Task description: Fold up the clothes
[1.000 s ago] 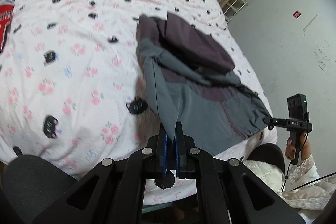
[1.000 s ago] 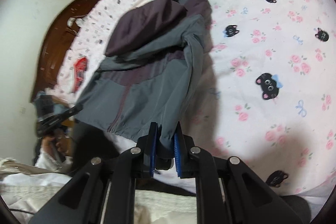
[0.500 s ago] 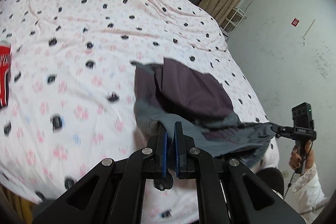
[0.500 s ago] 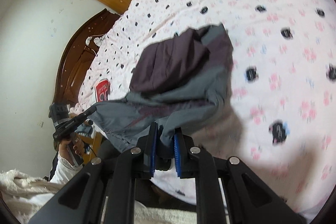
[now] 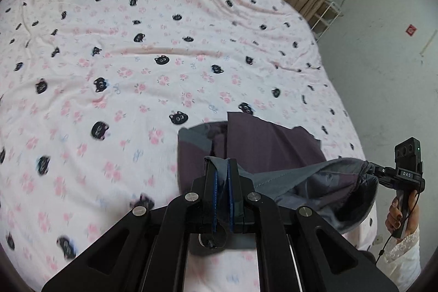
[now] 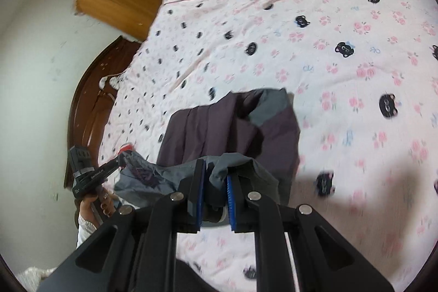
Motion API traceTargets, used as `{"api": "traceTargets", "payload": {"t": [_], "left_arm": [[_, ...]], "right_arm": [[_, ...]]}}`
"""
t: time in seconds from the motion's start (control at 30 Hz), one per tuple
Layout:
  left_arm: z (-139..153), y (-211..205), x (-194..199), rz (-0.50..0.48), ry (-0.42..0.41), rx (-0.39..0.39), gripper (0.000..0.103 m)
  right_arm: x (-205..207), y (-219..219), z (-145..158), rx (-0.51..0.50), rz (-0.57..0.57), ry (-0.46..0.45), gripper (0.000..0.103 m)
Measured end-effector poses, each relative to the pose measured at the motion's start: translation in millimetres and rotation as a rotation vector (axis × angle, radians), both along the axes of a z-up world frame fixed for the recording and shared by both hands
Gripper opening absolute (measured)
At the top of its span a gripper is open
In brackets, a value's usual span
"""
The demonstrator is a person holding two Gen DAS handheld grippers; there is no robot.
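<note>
Grey jacket hem clamped by left gripper and right gripper; keep both level, carrying it far evenly across the bedsheet.

White letters "DAS" on a small label on the black right gripper body — seen from the left wrist. The print on the left gripper body is too blurred to read.

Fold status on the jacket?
Done: little that shows; the far part of the jacket lies bunched on the bed. In hand: left hand-held gripper and right hand-held gripper each clamp its grey hem, raised. Left: lay it over, square up.
</note>
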State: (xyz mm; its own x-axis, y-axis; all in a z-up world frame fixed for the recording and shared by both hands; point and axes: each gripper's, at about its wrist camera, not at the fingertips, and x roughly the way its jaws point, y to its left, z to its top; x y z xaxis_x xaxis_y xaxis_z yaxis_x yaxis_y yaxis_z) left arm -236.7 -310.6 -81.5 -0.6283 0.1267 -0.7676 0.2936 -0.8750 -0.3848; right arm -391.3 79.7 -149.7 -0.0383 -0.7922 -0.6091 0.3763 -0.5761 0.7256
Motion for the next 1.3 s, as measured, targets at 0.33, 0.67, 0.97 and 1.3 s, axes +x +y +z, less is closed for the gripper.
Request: {"api": "traceTargets", "payload": {"t": [0.33,0.67,0.97,1.3], "left_arm": [[-56.1,-22.7,-59.0,0.041,-0.130,0.071,0.007],[-70.6,-46.0,-53.6,0.149,-0.090,0.199,0.009],[-44.3,-75.0,-27.7,0.296,0.015,0.489,0.022],[14.0,-58.0,-16.5,0.220,0.126,0.302,0.034]], "right_arm": [[-71.7,-37.3,-58.5,0.062,-0.050,-0.111,0.014],[-95.4,-62.2,-99.7,0.131,-0.045,-0.173,0.014],[-102.7,-71.9,-100.6,0.164,-0.056,-0.181,0.014],[-105.7,-70.6,-102.4,0.188,-0.084,-0.194,0.014]]}}
